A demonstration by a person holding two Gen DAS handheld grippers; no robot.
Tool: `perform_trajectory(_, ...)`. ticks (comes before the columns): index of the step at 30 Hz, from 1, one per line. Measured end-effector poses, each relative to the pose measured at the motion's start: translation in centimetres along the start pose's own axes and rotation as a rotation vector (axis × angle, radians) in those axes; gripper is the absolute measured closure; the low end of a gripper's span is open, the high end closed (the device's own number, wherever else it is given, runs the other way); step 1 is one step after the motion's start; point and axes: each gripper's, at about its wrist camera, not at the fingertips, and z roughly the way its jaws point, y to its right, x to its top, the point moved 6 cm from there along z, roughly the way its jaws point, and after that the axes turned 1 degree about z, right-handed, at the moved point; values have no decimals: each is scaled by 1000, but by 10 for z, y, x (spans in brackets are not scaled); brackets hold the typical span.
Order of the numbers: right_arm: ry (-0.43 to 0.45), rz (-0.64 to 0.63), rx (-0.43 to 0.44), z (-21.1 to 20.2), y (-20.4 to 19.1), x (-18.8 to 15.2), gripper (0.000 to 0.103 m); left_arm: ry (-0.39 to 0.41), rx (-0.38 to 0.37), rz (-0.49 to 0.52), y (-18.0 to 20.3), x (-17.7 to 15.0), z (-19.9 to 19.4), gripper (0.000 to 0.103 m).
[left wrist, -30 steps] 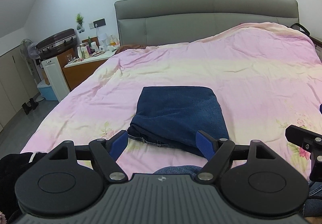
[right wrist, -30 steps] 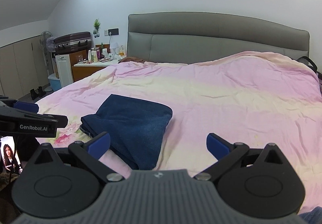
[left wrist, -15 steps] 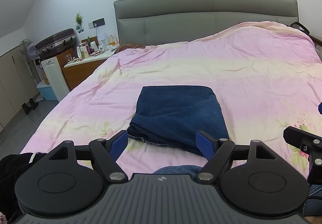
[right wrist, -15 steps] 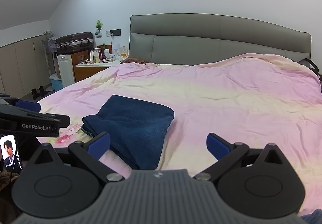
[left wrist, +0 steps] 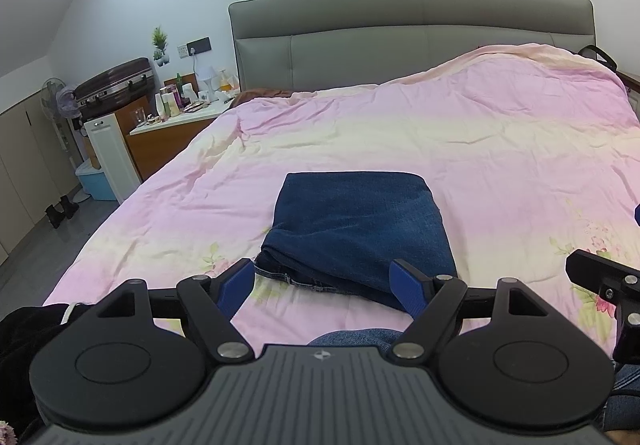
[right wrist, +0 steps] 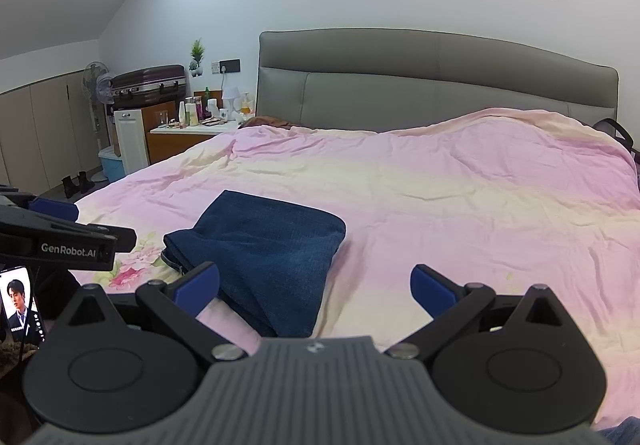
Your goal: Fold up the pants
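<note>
Dark blue jeans point(left wrist: 356, 229) lie folded into a compact rectangle on the pink bedspread point(left wrist: 460, 149), near the foot of the bed. My left gripper point(left wrist: 324, 285) hovers just short of their near edge, open and empty. In the right wrist view the same folded jeans point(right wrist: 264, 249) sit left of centre. My right gripper point(right wrist: 314, 285) is open with nothing between its fingers, held over the bedspread point(right wrist: 460, 205) to the right of the jeans. The left gripper's side point(right wrist: 60, 241) shows at that view's left edge.
A grey headboard point(left wrist: 412, 33) backs the bed. A cluttered nightstand point(left wrist: 176, 125), white cabinet point(left wrist: 110, 153) and suitcase point(left wrist: 116, 85) stand to the left. A phone point(right wrist: 22, 305) with a lit screen lies at lower left. A denim-clad knee point(left wrist: 356, 337) shows below.
Both grippers have barely shifted, the right one drifting slightly so the jeans sit a little further right in its view. The jeans have not moved.
</note>
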Motion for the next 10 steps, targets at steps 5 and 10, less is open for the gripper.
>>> perform_trajectory(5,0,-1,1,0,1,0,5,7,1,-2,-3,0,-3,13)
perform_trajectory(10,0,-1,1,1,0,1,5,20,-1,-4,-5,0,-6,13)
